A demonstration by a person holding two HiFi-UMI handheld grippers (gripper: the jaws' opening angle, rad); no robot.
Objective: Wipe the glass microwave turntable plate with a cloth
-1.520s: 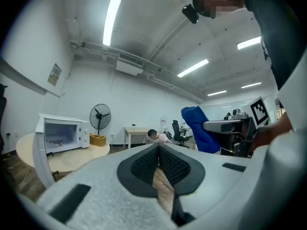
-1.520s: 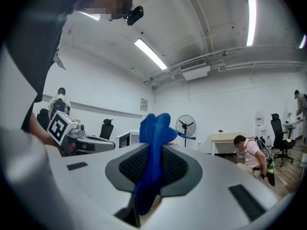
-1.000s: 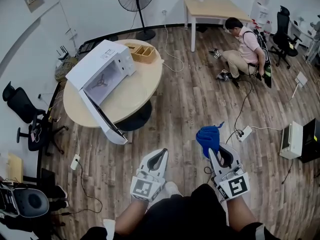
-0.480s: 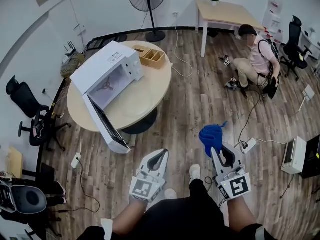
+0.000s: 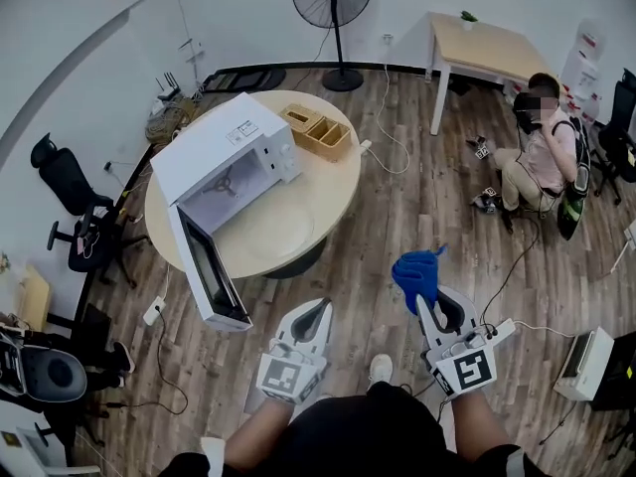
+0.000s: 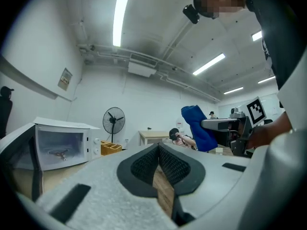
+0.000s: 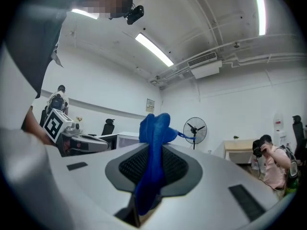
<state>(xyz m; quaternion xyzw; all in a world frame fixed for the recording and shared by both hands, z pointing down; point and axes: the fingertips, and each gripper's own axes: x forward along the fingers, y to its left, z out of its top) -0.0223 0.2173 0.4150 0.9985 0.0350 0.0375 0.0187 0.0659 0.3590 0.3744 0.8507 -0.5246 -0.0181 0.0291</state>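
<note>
Crumpled blue cloth pinched in right tongs

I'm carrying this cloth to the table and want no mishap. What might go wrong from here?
1. The microwave door hangs open past the round table's edge; you may bump it as you approach.
2. A power strip with its cord lies on the floor near the table, a trip hazard.
3. Only the right hand-held gripper pinches the blue cloth; the clear plate, if unsteadied, may slide under wiping.
</note>
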